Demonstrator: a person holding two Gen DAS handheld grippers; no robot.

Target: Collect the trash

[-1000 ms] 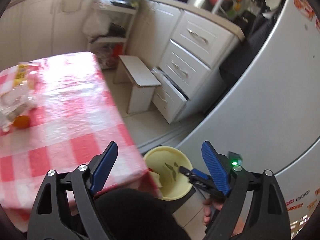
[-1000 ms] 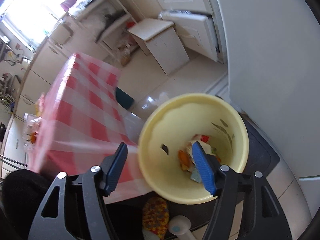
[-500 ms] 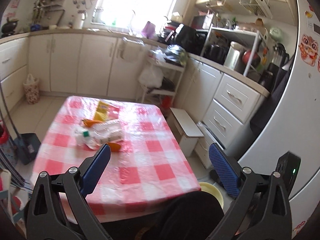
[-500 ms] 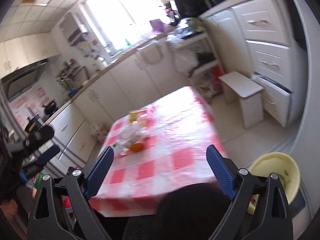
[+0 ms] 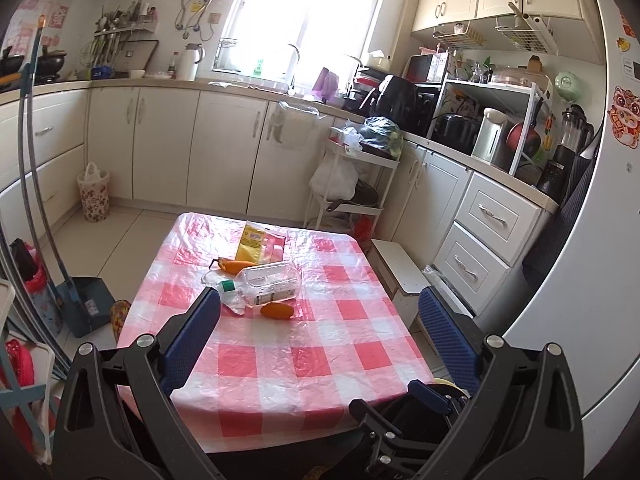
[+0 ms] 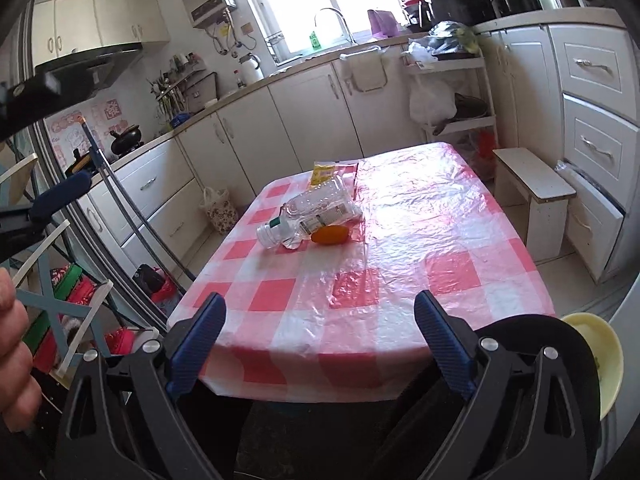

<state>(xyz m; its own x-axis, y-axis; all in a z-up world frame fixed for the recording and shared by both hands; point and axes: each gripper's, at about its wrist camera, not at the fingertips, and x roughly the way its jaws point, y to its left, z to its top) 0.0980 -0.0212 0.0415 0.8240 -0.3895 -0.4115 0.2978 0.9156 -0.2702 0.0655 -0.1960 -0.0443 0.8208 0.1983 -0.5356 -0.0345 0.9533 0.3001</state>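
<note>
On the table (image 5: 280, 364), a bottle (image 5: 268, 282)

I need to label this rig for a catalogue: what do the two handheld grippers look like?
The left gripper and right gripper match: black plastic frames with cut-out openings and silver screw heads, each carrying two flat fingers faced with ribbed blue pads. No cables or sleeves show.
</note>
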